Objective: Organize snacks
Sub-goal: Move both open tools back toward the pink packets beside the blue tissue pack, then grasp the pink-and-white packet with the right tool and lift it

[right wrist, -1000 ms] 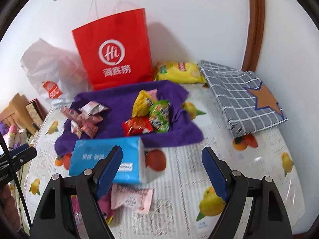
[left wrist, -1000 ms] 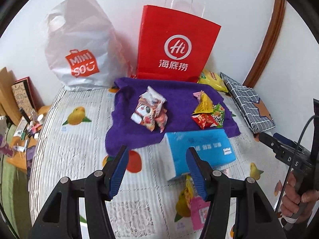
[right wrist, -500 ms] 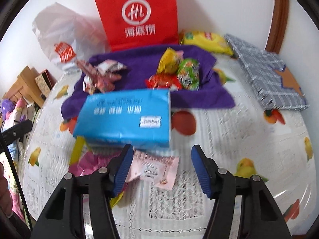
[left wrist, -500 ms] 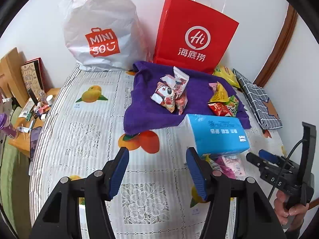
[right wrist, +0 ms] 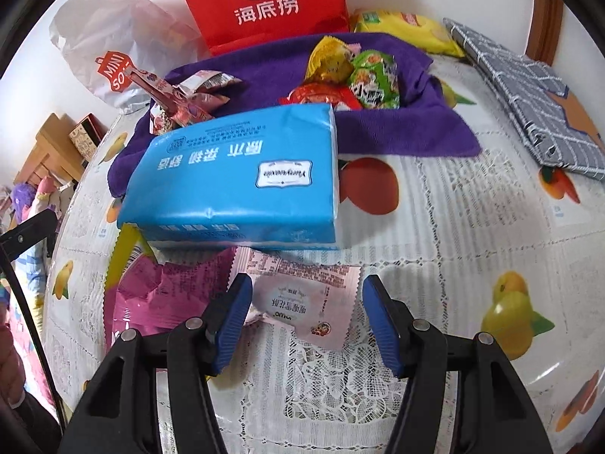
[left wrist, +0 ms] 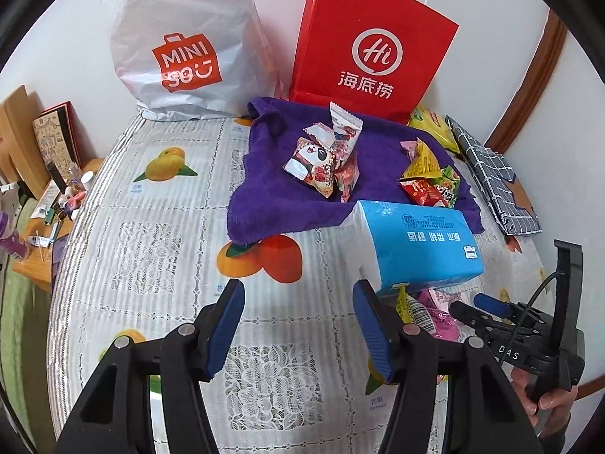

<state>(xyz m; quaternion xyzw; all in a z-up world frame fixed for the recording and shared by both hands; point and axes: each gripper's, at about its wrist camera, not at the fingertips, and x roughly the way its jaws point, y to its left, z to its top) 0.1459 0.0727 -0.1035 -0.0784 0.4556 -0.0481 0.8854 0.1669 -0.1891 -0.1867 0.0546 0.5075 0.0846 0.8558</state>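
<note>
The pale pink flat snack packet [right wrist: 306, 302] lies on the fruit-print lace tablecloth [right wrist: 453, 227], low centre of the right wrist view, its top edge tucked under the blue tissue pack [right wrist: 242, 178]. Its long axis runs roughly left-right, tilted. The right gripper [right wrist: 306, 317], the nearer one, straddles it, jaws half apart, having just been closing, apparently not yet pinching. The left gripper [left wrist: 298, 325] hangs half open, empty.
</note>
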